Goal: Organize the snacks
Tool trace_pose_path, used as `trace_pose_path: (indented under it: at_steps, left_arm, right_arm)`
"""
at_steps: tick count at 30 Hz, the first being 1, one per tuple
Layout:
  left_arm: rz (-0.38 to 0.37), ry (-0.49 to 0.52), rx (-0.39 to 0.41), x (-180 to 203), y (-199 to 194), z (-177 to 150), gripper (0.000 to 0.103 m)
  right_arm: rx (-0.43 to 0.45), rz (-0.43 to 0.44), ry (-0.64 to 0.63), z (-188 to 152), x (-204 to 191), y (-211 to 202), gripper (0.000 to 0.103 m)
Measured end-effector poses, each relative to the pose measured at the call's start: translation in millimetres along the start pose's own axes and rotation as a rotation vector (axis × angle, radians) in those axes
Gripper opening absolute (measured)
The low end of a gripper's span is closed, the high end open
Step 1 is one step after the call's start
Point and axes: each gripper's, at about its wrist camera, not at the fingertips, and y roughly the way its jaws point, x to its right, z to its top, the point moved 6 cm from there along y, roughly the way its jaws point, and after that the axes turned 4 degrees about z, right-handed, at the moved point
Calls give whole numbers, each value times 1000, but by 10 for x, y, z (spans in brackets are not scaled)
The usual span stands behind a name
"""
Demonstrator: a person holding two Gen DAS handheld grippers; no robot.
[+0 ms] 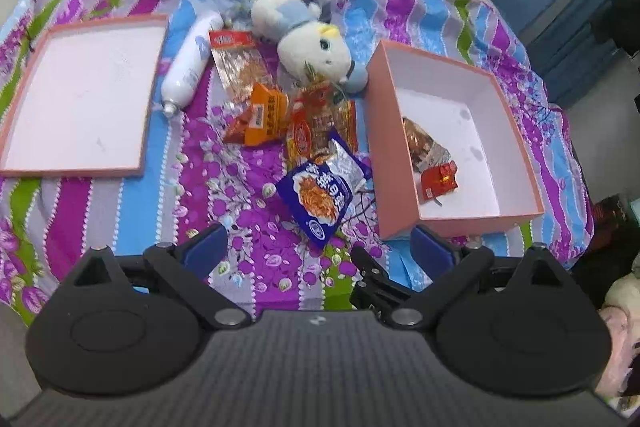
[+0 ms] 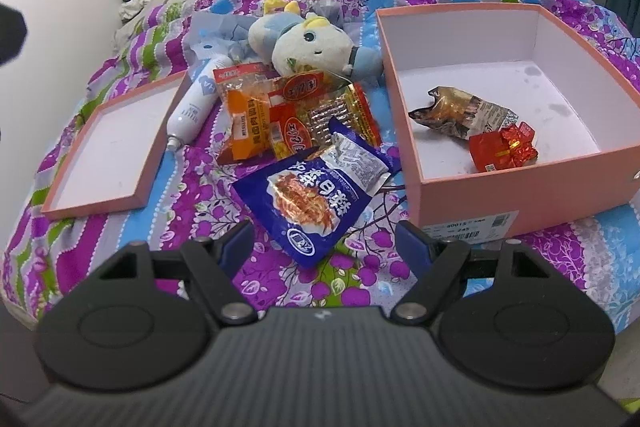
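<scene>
Snacks: loose pile on the bed (image 2: 208,195), between the pink lid (image 2: 120,143) on the left and the open pink box (image 2: 520,195) on the right. Two already lie in the box: a brown foil pack (image 2: 464,111) and a red wrapped one (image 2: 504,147).

Both grippers hover empty above the near edge of the pile. Left hand-held gripper (image 1: 316,247) jaws wide apart, nothing between them; right hand-held gripper (image 2: 326,241) the same.

Next pick, as I read it: blue packet (image 2: 316,195). It's nearest and lies on top, its far end overlapping the red packet (image 2: 296,131). The right gripper is already lined up on it.

- Pinch the near sealed corner; the puffed middle will likely slip.
- Lift clear before moving sideways, or it may drag the red and orange packet (image 2: 244,123).
- The box's near-left wall stands just beside the packet, so it has to go up and over the rim.

Room: open bedspread in front of the grippers. Box floor is mostly free on the far and right side, so drop there. The plush toy (image 2: 308,47) and white bottle (image 2: 196,107) sit behind the pile, out of the path.
</scene>
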Motion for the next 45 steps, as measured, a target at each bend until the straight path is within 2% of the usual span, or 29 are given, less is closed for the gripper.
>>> trace_pose_path:
  at_steps: [3,8,12,16,20,25,28,32,35,38,45]
  left_arm:
    - [24,0,64,-82,67,119,99]
    - [50,-27,57,-358,446,266,99]
    - [72,-10,91,-597,812,423,98]
    - [42,-17,143,-825,1231,628,98]
    - [20,-33,166,-1031,1662,798,97]
    - [-44,34,144,-1039,2161,900,88]
    - [-56,92,147,-1006,2433,927,86]
    - [-124,132,143,-929,2701,967,77]
    - [-137,197,173,-831,2835,1022,75]
    - [-128,238,191,-760,2946,1090,67]
    - [-122,310,198,-628,3142,1164,67]
  right_arm:
    - [-8,11,15,-44,17,77,79]
    - [-21,29,26,-69,-30,257,79]
    - [-22,37,39,-55,-99,436,79]
    - [-6,41,33,-17,-172,627,79]
    - [5,-7,57,25,-150,804,79]
    - [-5,-44,50,28,-139,1050,79]
    - [-18,-85,53,11,-124,1201,88]
    - [-36,-122,44,-14,-129,1366,88]
    - [-23,-158,25,-4,-113,1440,88]
    - [-14,-183,-11,12,-108,1513,88]
    - [-71,-141,66,2,21,1730,90]
